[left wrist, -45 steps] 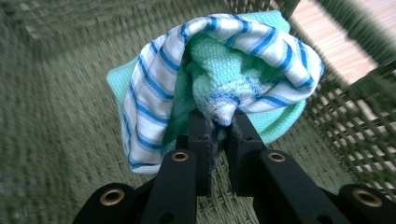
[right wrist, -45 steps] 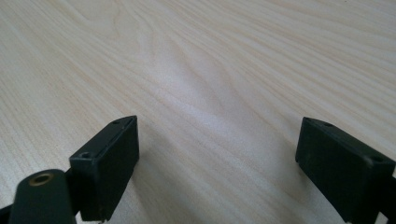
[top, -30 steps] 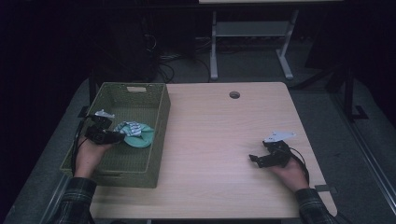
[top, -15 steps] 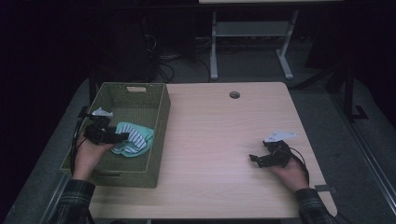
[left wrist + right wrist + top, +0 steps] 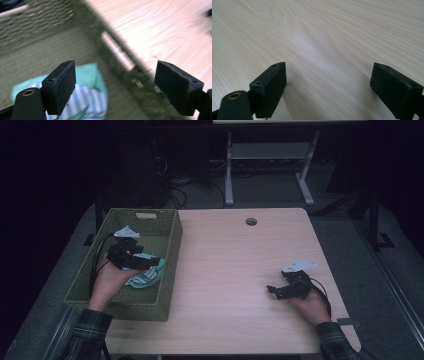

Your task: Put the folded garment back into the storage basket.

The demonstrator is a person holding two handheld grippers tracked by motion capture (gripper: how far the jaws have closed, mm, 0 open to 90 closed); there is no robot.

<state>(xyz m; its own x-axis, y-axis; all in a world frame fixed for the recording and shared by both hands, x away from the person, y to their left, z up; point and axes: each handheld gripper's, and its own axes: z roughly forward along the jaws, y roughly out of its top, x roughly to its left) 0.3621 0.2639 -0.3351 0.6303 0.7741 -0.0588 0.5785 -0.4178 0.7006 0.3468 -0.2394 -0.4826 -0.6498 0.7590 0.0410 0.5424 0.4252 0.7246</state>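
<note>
1. The left hand-held gripper point(image 5: 152, 262) hangs over the inside of the olive-green woven rectangular basket point(image 5: 165, 285), which stands on the left part of the pale wood-grain worktop point(image 5: 235, 270).
2. Its jaws have just been opening and now stand spread wide; in the left gripper view point(image 5: 115, 82) nothing is pinched between the black pads point(image 5: 62, 85), and the basket floor and side wall show through the gap.
3. The mint-green cloth with white and blue stripes point(image 5: 146, 276) lies crumpled on the basket floor, toward the basket's right wall and its near half, just under the left hand-held gripper.
4. In the left gripper view the cloth point(image 5: 85, 95) sits below and behind the left pad, free of both pads.
5. The left hand point(image 5: 111, 280) reaches in over the near rim of the basket, and a black cable trails back from the gripper across the left side.
6. The right hand-held gripper point(image 5: 272, 291) rests low on the bare worktop at the right, near the near edge, well apart from the basket.
7. Its jaws are spread, with plain wood between them in the right gripper view point(image 5: 328, 85).
8. A round grommet hole point(image 5: 251, 221) lies in the worktop toward the far edge.
</note>
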